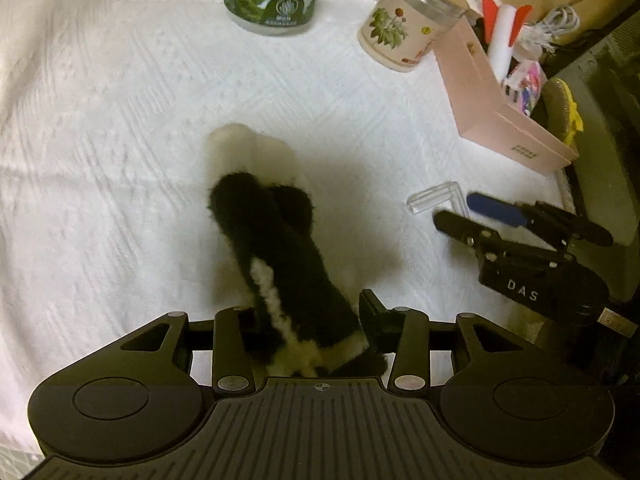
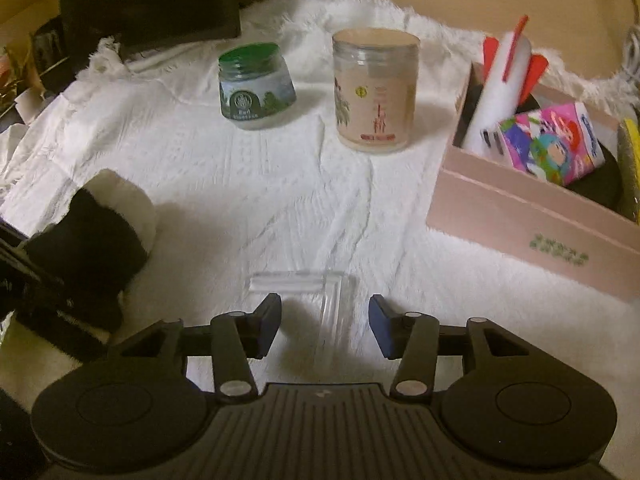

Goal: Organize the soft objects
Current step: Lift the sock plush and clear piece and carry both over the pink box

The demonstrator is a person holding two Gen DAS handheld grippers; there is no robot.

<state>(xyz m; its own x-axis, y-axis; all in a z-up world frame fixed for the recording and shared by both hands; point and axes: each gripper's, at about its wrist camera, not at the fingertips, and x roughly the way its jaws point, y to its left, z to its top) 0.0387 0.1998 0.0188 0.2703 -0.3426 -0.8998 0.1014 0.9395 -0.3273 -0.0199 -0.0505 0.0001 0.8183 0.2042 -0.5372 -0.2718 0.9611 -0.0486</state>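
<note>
Black-and-cream plush toy [image 1: 276, 248] is clamped at its near end between the jaws of the left gripper [image 1: 308, 320], its far end resting on the white quilted cloth [image 1: 120, 140]. Right gripper [image 2: 324, 320] is held spread apart, a clear L-shaped plastic piece [image 2: 320, 292] lying between its fingers. Bare cloth extends to the left and far side. Bounding the far edge are a green-lidded jar [image 2: 256, 88] and a tall jar [image 2: 376, 92]; the pink box [image 2: 520, 216] closes the right.

White textured cloth [image 2: 280, 184] covers the worktop; on it: green-lidded jar [image 2: 256, 88], tall labelled jar [image 2: 376, 96], pink box [image 2: 520, 216] at right edge, clear angle piece [image 2: 320, 292], black-and-white plush [image 1: 260, 216].
</note>
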